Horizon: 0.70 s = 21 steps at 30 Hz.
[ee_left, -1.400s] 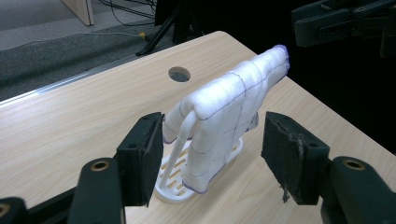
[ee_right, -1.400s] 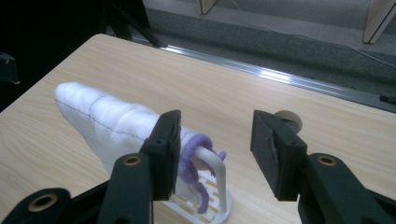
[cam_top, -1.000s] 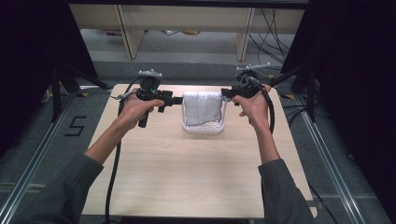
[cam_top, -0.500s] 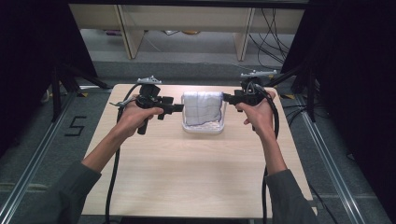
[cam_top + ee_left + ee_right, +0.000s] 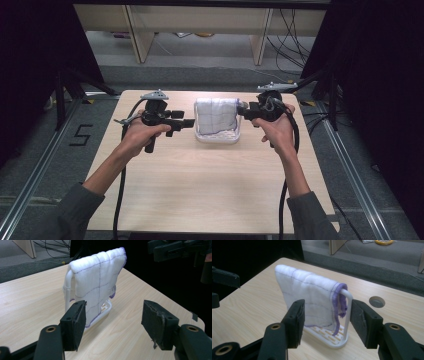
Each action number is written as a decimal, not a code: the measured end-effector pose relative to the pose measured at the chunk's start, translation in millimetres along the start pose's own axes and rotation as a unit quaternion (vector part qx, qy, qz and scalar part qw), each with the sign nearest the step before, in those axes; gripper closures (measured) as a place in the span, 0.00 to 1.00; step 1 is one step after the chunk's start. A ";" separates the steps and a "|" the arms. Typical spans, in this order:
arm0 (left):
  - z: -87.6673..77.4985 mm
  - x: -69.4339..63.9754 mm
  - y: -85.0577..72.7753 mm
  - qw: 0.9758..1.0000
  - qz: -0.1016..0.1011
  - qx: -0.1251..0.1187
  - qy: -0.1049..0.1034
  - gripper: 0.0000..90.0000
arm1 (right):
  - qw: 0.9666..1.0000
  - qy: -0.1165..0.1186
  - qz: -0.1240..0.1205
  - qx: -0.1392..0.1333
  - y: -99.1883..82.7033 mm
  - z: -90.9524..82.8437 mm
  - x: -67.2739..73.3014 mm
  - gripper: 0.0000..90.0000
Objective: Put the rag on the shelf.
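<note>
A white towel point(image 5: 216, 116) with thin purple lines hangs folded over a small white rack point(image 5: 215, 137) at the middle back of the wooden table point(image 5: 210, 195). My left gripper point(image 5: 191, 123) points at the towel's left end, its jaws open and empty. In the left gripper view the left gripper point(image 5: 115, 321) has the towel point(image 5: 97, 285) ahead and to the left. My right gripper point(image 5: 240, 111) sits at the towel's right end. Its jaws have just been opening. In the right gripper view the right gripper point(image 5: 325, 320) frames the purple hem point(image 5: 338, 302) and rack post point(image 5: 348, 312) beyond the pads, untouched.
A round cable hole point(image 5: 377, 301) lies in the tabletop behind the rack. The table's far edge drops to a grey floor with cables point(image 5: 285, 35) and wooden shelf legs point(image 5: 136, 35). A "5" mark point(image 5: 81, 135) is on the floor at the left.
Both hands have drawn a little toward the near side and sunk slightly at either end of the towel. The towel and rack have not moved.
</note>
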<state>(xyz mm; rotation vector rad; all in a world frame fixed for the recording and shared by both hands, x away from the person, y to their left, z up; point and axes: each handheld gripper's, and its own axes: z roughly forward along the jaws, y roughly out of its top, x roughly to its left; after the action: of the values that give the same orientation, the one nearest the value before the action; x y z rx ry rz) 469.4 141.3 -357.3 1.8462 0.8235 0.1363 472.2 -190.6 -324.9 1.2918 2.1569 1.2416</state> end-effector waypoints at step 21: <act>-8.1 -15.9 -27.8 1.000 0.011 0.008 -0.016 0.30 | 1.000 0.017 -0.009 -0.012 -18.1 -13.0 21.0 0.34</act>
<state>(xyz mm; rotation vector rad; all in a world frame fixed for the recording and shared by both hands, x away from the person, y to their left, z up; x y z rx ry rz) 440.6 143.8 -373.2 1.8688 0.7857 0.1137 442.8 -183.4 -329.3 1.2478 2.1666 1.2870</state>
